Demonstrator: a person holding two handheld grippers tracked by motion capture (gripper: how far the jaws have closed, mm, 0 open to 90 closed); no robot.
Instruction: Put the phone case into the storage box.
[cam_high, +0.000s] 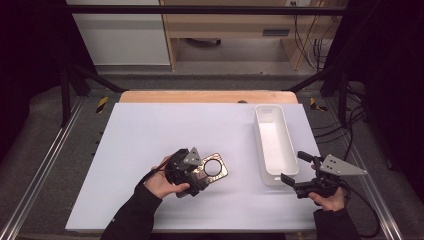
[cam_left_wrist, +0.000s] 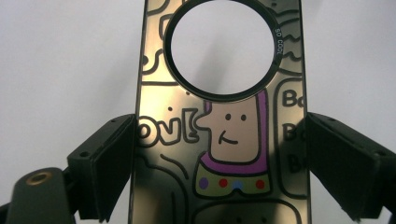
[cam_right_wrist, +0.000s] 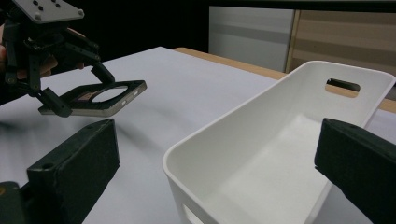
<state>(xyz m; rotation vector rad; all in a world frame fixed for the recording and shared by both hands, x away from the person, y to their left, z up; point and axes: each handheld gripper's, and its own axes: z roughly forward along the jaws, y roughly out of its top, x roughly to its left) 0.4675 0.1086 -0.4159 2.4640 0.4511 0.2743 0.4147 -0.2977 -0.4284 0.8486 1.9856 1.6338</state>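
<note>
— Phone case (cam_high: 212, 170) left of the white bin (cam_high: 274, 145), clamped by the left gripper (cam_high: 192, 175)?
— Yes, jaws pinch its edges; cartoon print (cam_left_wrist: 231, 140) visible.
— Right gripper (cam_right_wrist: 215, 163)?
— Jaws apart at the bin's rim; case not binned yet.

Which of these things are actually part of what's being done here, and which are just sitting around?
In use:
- phone case, clamped between the left gripper jaws and held above the table
- white bin, empty, near the open right gripper

Just there:
- wooden furniture behind the table
- cables at the back right
</note>
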